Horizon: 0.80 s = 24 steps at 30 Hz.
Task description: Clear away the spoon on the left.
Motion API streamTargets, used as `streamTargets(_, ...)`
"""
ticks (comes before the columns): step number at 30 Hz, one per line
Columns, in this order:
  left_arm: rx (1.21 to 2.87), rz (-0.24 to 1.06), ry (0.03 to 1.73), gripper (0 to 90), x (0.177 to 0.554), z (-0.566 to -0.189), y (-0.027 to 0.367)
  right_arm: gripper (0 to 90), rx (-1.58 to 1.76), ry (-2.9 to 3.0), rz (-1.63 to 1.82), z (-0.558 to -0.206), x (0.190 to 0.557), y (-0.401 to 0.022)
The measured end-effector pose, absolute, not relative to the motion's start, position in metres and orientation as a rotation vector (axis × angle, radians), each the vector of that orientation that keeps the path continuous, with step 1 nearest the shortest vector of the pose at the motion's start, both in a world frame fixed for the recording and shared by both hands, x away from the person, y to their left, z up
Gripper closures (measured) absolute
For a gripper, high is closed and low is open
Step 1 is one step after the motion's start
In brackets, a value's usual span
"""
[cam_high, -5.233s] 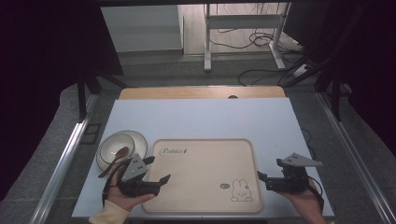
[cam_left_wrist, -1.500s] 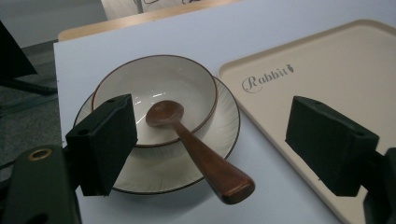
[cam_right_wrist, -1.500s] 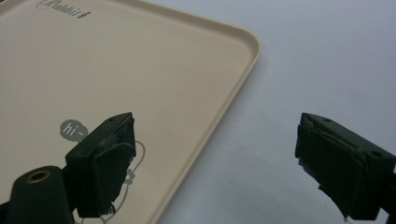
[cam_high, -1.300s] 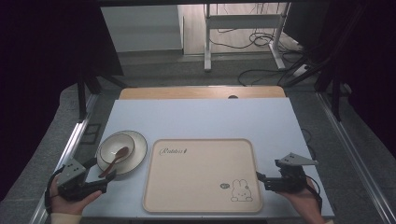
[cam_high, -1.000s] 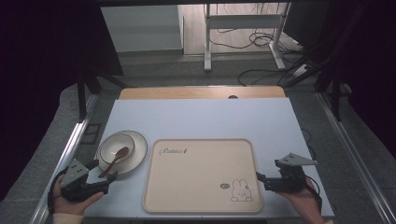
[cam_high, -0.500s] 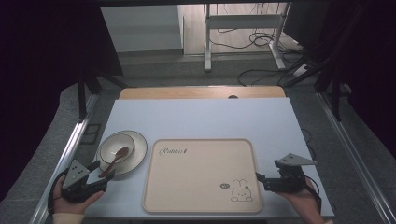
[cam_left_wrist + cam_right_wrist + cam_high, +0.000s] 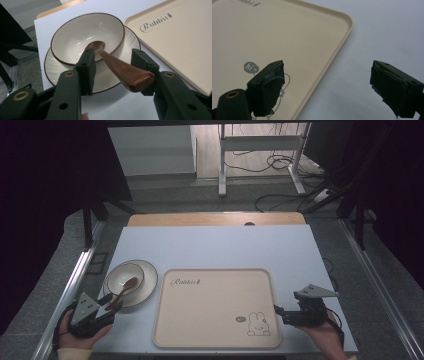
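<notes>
- Down at the front left corner of the tabletop (image 7: 215, 245), the left claw (image 7: 106, 306) sits in the person's left hand (image 7: 80, 332), its jaws apart on either side of the spoon's handle.
- Seen from the left claw view, the wooden spoon (image 7: 117, 65) runs between the two jaws; its thick end lies close against the right-hand jaw, though I cannot tell whether it touches, and a clear gap shows on the other side.
- The spoon's head rests inside the white bowl (image 7: 87, 32), and the handle leans out over the bowl's brown rim toward the claw.
- The bowl stands on a white plate (image 7: 52, 72) with a thin brown edge, near the left edge of the tabletop, just beside the tray.
- A beige tray (image 7: 215, 307) lies flat along the front edge, near the middle, with "Rabbit" written at its far left corner and a small rabbit drawing at its near right corner.
- The right claw (image 7: 280, 312) is in the person's right hand (image 7: 325, 337), near the front right corner, just beside the tray's right rim.
- From the right claw view, its jaws stand wide apart with nothing between them: one over the tray (image 7: 287, 37), the other over bare tabletop (image 7: 372, 32), with the tray's rim between them.
</notes>
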State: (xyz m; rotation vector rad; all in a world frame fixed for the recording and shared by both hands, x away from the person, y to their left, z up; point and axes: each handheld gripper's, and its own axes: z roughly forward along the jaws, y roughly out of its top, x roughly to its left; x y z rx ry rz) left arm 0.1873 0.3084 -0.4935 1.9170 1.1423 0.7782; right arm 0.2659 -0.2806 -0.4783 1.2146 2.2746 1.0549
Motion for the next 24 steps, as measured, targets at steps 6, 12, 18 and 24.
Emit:
streamTargets(6, 1.92, 0.781, 1.148, 64.5, 0.1873, -0.4927, 0.3073, 12.5, 1.213, 2.277, 1.051, -0.4787, 0.266, -0.2804)
streamTargets(12, 1.927, 0.791, 1.162, 71.7, 0.1877, -0.4922, 0.3058, 12.5, 1.214, 2.28, 1.049, -0.4792, 0.2662, -0.2799)
streamTargets(18, 1.916, 0.811, 1.183, 78.9, 0.1876, -0.4916, 0.3058, 12.5, 1.208, 2.283, 1.048, -0.4791, 0.2659, -0.2795)
streamTargets(24, 1.905, 0.82, 1.194, 81.2, 0.1872, -0.4911, 0.3065, 12.5, 1.206, 2.282, 1.049, -0.4789, 0.2656, -0.2793)
